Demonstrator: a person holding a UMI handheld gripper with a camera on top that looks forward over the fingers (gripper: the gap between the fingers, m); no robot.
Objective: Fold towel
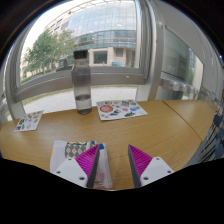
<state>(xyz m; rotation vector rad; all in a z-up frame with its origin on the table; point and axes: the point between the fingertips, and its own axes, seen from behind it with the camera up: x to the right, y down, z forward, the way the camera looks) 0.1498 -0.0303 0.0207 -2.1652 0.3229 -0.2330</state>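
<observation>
A small white towel (68, 151) with coloured spots lies flat on the wooden table (160, 128), under and just left of my left finger. My gripper (114, 152) is low over the table with its magenta pads apart and open. Only bare table and the towel's right edge show between the fingers. The towel's near part is hidden by the left finger (88, 162).
A tall dark bottle (82, 80) stands at the table's far edge. A patterned cloth (122, 108) lies to its right and another one (28, 121) lies at the far left. A large window is behind the table.
</observation>
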